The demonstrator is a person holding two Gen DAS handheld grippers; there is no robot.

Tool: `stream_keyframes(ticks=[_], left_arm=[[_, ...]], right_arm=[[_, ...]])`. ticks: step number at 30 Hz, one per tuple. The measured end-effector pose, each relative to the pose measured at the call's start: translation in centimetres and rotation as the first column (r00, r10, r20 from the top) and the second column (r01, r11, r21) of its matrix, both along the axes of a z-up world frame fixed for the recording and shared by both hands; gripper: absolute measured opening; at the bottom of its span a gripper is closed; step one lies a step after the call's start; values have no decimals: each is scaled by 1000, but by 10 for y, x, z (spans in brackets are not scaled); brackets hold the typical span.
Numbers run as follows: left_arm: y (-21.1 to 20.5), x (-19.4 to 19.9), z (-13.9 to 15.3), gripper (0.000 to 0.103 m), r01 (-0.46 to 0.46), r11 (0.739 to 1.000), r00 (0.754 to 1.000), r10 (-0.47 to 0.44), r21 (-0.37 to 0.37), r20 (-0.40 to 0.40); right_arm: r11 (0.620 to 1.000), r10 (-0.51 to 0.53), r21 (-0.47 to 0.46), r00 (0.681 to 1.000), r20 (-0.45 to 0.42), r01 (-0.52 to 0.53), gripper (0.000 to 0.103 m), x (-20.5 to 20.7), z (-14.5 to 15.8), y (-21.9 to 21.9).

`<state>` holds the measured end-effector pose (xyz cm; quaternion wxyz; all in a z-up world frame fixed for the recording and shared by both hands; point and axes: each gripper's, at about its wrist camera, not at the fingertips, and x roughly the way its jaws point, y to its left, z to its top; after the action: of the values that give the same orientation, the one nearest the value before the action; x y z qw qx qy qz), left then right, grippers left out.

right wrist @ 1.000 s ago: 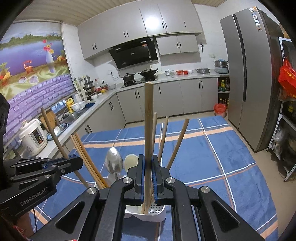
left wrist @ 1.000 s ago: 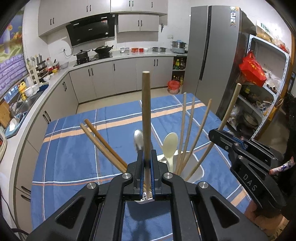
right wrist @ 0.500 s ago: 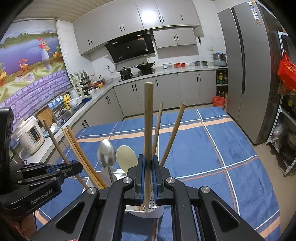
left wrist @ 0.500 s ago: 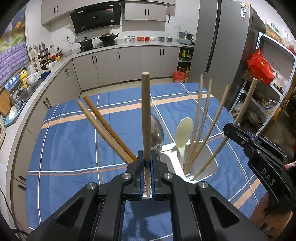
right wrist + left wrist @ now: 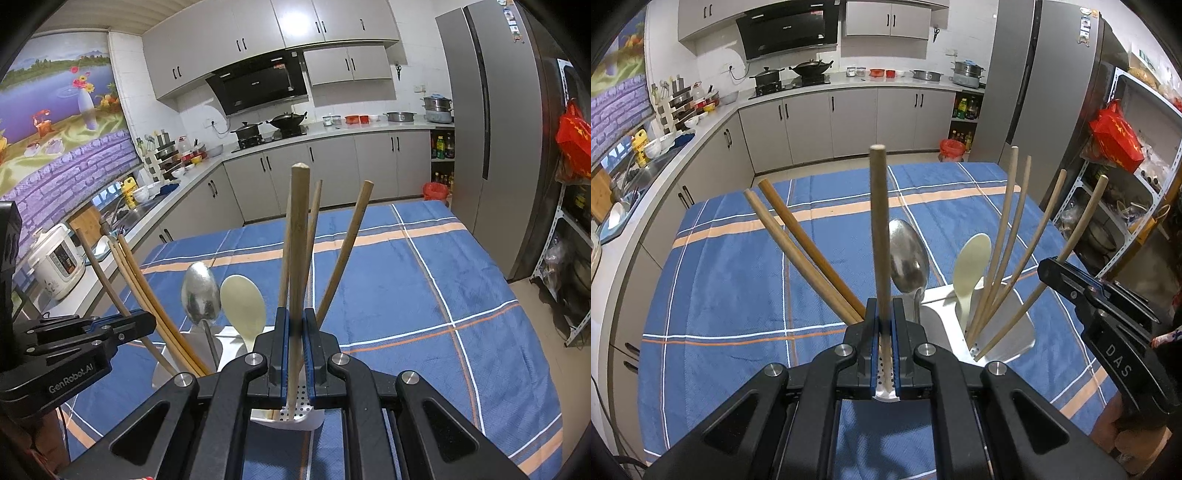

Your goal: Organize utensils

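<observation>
— Right, what have I got nearest the lenses?

— My left gripper point(image 5: 884, 325) is pinched on a wooden chopstick point(image 5: 879, 236) that stands nearly upright between its blue pads. My right gripper point(image 5: 295, 332) is likewise clamped on its own chopstick point(image 5: 297, 258), also close to vertical.

— And just below them?

— A white perforated utensil holder point(image 5: 1015, 332) on the blue plaid tablecloth point(image 5: 738, 295). Both held sticks reach down into it; I can't tell whether their tips touch the bottom.

— What's standing in it?

— From my left view: two brown chopsticks point(image 5: 798, 251) leaning left, a metal spoon point(image 5: 908, 262) and a cream spoon point(image 5: 971, 262) bowl-up in the middle, and pale chopsticks point(image 5: 1008, 240) fanned out on the right side.

— Further back?

— Grey cabinets point(image 5: 369, 166) along the wall, a stove with pots point(image 5: 273, 129) under a black range hood point(image 5: 258, 88), and a tall grey refrigerator point(image 5: 491, 129) to the right.
</observation>
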<state>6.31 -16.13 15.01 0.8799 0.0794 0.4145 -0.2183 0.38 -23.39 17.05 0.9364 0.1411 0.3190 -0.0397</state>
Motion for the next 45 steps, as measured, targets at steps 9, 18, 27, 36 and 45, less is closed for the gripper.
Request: stream_keyframes(ticks=[9,18,27,36,45], left_arm=[[1,1,0,5,-1,1000,1000,1,0,0],[3,1,0,5,-18,1000,1000,18,-7,-8],[4,-4,0,5,-23,1000,1000,23,-8,-14],[5,-7,0,5,-30,999,999,30,-12,-16],[16,-13,-1,12,-43,997,998,40,-60,-47]], right_arm=[[1000,-15,-3,1000,-3,15,8,0,-6,-5],[1000,-21,4,1000,-7,21,8,-2,-7,-10],[1000,-15,15,1000,-8,15,9,-3,-9,-12],[1000,-7,22,1000,-10,7,9,-7,-11,-13],[1000,1,29,1000,-11,0,22,-11,-13,-9]])
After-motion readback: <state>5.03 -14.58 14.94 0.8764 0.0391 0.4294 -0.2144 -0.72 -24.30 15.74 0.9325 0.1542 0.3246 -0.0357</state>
